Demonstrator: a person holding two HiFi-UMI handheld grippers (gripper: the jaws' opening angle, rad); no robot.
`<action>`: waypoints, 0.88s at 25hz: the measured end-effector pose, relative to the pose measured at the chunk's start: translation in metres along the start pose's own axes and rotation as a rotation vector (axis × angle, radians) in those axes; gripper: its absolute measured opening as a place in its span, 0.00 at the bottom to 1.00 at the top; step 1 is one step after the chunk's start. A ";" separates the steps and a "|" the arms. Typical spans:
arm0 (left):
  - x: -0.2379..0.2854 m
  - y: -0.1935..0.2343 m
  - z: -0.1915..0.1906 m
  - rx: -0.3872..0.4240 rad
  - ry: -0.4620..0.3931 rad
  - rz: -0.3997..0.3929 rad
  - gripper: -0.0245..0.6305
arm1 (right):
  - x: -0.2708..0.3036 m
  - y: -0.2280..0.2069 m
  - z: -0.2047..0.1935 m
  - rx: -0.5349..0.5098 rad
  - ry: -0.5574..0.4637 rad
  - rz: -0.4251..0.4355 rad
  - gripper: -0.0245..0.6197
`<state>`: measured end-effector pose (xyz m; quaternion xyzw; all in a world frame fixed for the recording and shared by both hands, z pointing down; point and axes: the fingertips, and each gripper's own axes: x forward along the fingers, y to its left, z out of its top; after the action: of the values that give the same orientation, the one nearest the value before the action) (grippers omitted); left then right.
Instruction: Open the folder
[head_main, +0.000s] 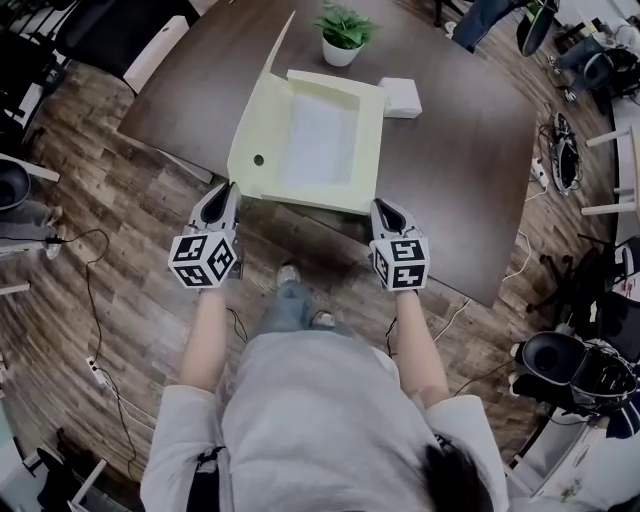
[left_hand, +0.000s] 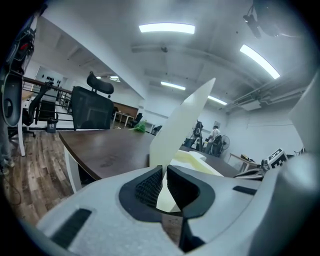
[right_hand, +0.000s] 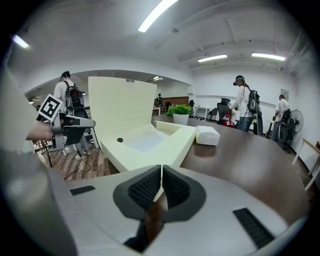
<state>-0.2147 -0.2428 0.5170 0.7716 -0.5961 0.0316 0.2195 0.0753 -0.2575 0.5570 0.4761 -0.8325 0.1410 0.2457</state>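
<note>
A pale yellow box folder lies open on the dark brown table, its lid standing up along the left side. My left gripper is at the lid's near corner. In the left gripper view the lid rises from between the jaws of the left gripper, which are shut on its edge. My right gripper sits at the folder's near right corner. Seen from the right gripper, the folder tray meets the shut jaws and a thin pale strip shows between the pads.
A potted plant and a small white box stand on the table behind the folder. A black office chair is at the table's far left. Cables trail over the wooden floor. People stand in the background.
</note>
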 end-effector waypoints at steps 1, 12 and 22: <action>0.001 -0.003 0.001 0.004 0.000 -0.006 0.06 | -0.001 0.000 0.003 0.002 -0.008 0.002 0.06; 0.003 -0.029 0.003 0.074 0.025 -0.050 0.11 | -0.026 0.003 0.035 0.026 -0.122 0.010 0.06; -0.009 -0.061 0.012 0.149 -0.010 -0.077 0.14 | -0.055 0.005 0.053 0.035 -0.204 0.036 0.06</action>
<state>-0.1634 -0.2273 0.4847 0.8082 -0.5633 0.0635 0.1595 0.0796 -0.2399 0.4831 0.4771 -0.8590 0.1108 0.1489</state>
